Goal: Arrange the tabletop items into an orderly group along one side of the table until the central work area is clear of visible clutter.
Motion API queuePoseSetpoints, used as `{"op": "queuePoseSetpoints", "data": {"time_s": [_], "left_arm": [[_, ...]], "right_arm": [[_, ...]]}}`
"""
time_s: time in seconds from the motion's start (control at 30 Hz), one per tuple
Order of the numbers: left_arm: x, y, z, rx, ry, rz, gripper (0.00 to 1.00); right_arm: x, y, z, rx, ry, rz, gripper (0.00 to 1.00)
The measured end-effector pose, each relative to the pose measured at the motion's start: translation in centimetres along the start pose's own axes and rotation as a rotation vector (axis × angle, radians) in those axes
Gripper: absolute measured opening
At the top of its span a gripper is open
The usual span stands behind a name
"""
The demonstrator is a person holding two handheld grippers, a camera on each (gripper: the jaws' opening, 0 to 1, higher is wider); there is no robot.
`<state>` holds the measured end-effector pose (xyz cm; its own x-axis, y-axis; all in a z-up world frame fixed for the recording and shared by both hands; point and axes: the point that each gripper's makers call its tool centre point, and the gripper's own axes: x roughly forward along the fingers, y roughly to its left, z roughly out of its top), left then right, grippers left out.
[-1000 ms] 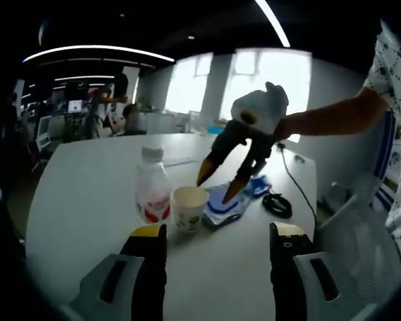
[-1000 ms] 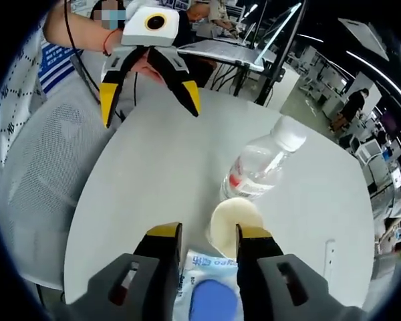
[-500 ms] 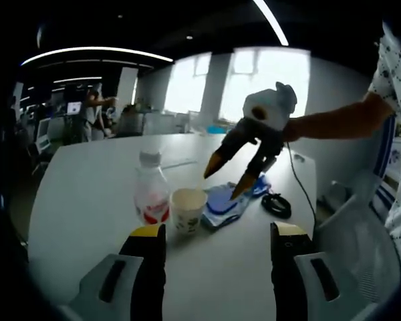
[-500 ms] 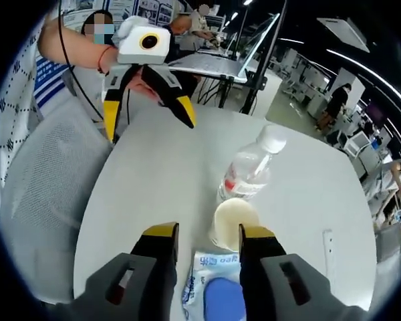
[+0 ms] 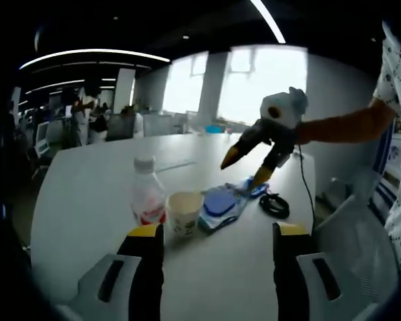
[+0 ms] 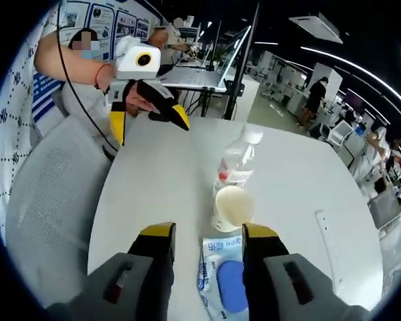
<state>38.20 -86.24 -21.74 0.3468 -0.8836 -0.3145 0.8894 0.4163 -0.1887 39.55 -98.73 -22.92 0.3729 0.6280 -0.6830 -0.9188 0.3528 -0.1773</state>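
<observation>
White and broad, the bench (image 5: pixel 87 200) carries a small cluster of items near its middle. Beside it stands a grey mesh chair (image 6: pixel 50 200), close to the person's patterned sleeve (image 5: pixel 395 73).

Left hand-held gripper (image 5: pixel 212 235) hovers low over the near edge of the bench, its two yellow-tipped jaws spread wide with nothing between them; from the right gripper view it (image 6: pixel 149 117) hangs in the air above the bench's far side, jaws apart. Right hand-held gripper (image 6: pixel 207 235) is lifted above the bench with its jaws parted at a middling gap and empty; in the left gripper view it (image 5: pixel 246 167) floats over the blue pack, clear of it, jaws open.

Next in size, a clear bottle (image 5: pixel 147 195) with a red label and white cap stands upright. Just beside it, touching or nearly so, stands a paper cup (image 5: pixel 184 211), open end up. A flat plastic pack (image 5: pixel 219 206) with a blue oval lies right against the cup's other side; in the right gripper view the pack (image 6: pixel 226 277) lies between the jaws, below them, with the cup (image 6: pixel 231 207) and bottle (image 6: pixel 235 162) in a line beyond. A coiled black cable (image 5: pixel 275 203) lies near the bench edge, a little apart from the pack.
</observation>
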Motion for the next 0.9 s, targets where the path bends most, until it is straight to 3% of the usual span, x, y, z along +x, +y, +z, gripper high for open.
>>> {"op": "queuePoseSetpoints", "data": {"time_s": [0.53, 0.9], "left_arm": [[-0.4, -0.5, 0.5, 0.020, -0.003, 0.017, 0.74], [-0.5, -2.0, 1.5, 0.054, -0.008, 0.008, 0.75]], "right_arm": [[-5.8, 1.0, -3.6, 0.149, -0.038, -0.127, 0.58], [-12.1, 1.9, -5.9, 0.268, -0.111, -0.270, 0.63]]}}
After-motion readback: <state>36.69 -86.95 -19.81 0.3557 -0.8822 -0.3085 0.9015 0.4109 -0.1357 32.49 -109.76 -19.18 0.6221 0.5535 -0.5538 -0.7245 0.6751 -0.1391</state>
